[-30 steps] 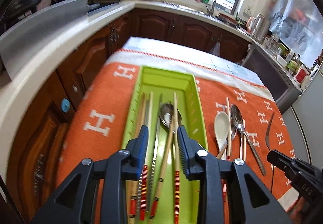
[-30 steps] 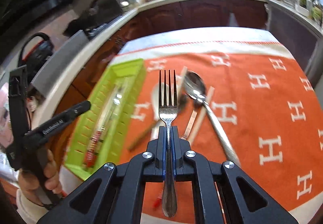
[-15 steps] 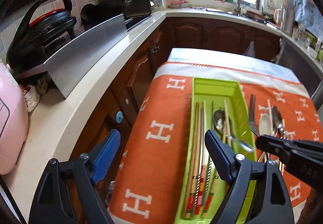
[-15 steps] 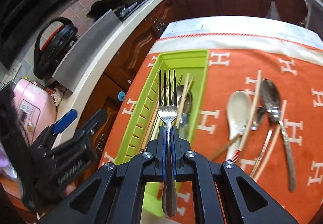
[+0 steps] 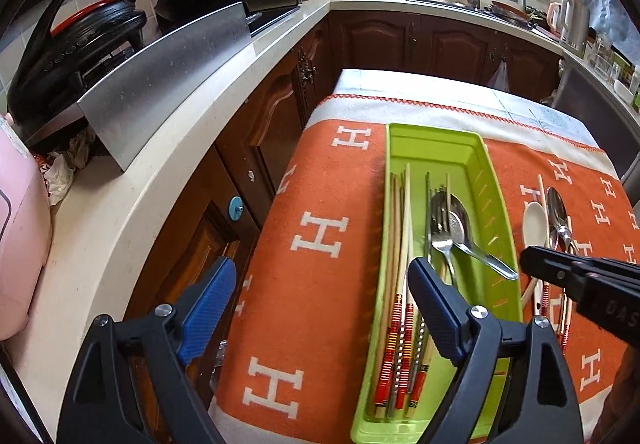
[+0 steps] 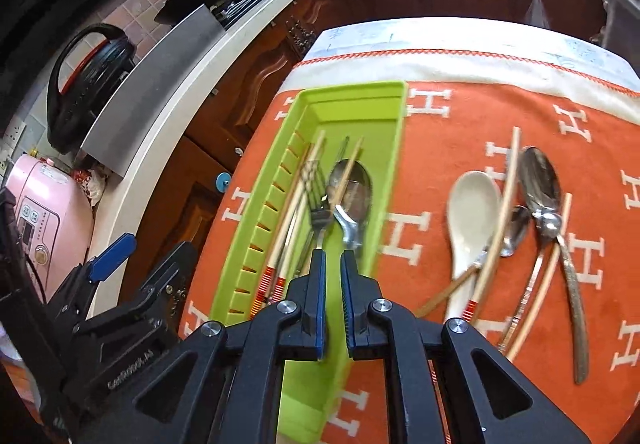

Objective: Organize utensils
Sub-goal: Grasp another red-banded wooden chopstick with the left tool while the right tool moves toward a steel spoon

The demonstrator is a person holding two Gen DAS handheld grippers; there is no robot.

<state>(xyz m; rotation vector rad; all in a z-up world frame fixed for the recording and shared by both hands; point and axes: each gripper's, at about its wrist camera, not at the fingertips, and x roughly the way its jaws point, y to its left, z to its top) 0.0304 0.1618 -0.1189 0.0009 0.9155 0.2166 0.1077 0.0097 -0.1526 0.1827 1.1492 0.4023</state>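
Observation:
A lime green tray (image 5: 394, 131) lies on the orange cloth and holds several chopsticks (image 5: 396, 244), a metal spoon (image 5: 460, 219) and a fork (image 5: 440, 228). My right gripper (image 6: 333, 256) hangs just over the tray's near half. Its jaws are opening with a narrow gap and nothing between the pads. The fork (image 6: 318, 199) lies blurred in the tray (image 6: 352, 89) just beyond them, beside the spoon (image 6: 352, 195). My left gripper (image 5: 320, 268) stands wide open and empty over the cloth's left edge, its right finger over the tray.
Right of the tray the cloth bears a white ceramic spoon (image 6: 472, 203), metal spoons (image 6: 540, 179) and loose chopsticks (image 6: 504, 203). A counter (image 5: 132, 203) with a black cooker (image 5: 72, 43) and a pink appliance (image 6: 44, 203) runs along the left.
The right gripper carried the fork from over the cloth to the tray, opened a little and let it go; the fork now lies in the tray. The left gripper opened wide and swung left.

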